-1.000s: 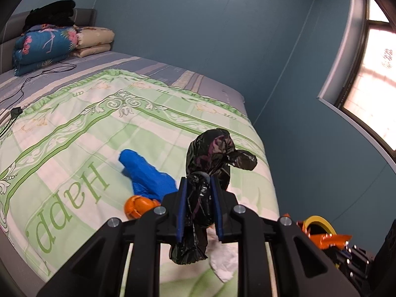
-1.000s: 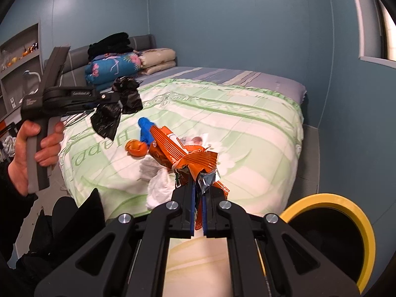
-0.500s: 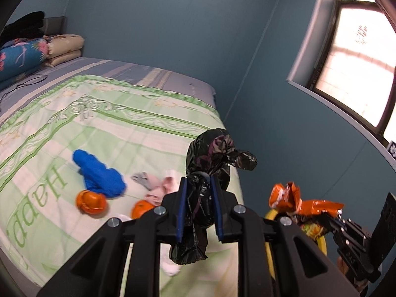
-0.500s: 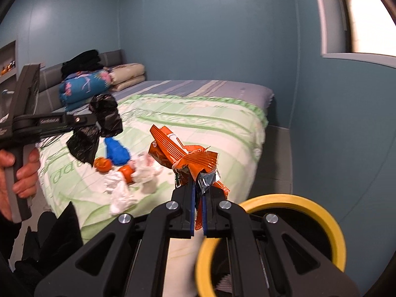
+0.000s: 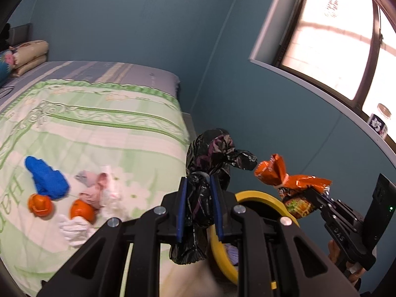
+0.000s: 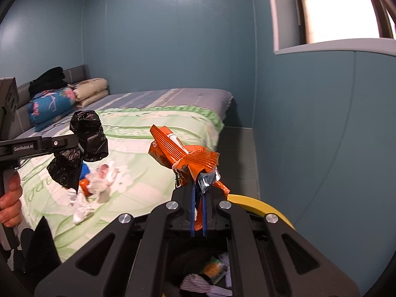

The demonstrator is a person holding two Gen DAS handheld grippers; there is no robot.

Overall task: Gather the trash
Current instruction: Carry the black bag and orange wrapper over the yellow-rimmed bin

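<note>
Claws: left [image 5: 200, 206] clamps black bag [image 5: 210, 153] | right [image 6: 197, 212] clamps orange wrapper [image 6: 183, 153] | bin [image 6: 259, 204] mostly hidden

Bin [image 5: 250, 195] beside bed [image 5: 111, 123], trash [image 5: 81, 198] on bed near its edge

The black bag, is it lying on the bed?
No, the black bag hangs pinched in the left gripper above the yellow bin.

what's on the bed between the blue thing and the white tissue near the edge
In the left wrist view, an orange peel and a pink crumpled wad lie between the blue bag and white tissue.
</note>
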